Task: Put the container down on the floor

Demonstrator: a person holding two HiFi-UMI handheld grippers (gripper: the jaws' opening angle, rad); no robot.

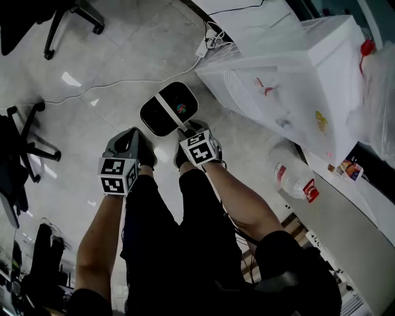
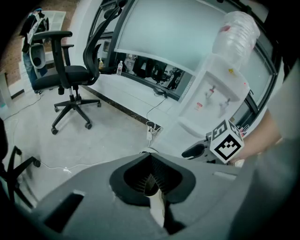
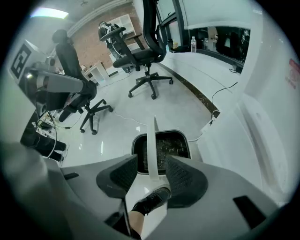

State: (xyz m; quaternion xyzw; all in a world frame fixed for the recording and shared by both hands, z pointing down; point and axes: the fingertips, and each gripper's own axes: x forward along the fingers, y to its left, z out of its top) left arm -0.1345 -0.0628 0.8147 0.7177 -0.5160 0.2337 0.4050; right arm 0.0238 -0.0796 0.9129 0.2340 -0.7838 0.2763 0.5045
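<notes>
Left tool together | right tool apart around handle | container partly hidden

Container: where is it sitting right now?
In the head view the container stands on the floor near the centre, just ahead of the right claw and left of the white water dispenser.

Count: container, one. Grippers, two: left gripper, right gripper. Office chairs in head view, two: top-left chair, left-edge chair. Water dispenser, one. Water jugs, two: jug on the dispenser, floor jug. Power strip, one.
</notes>
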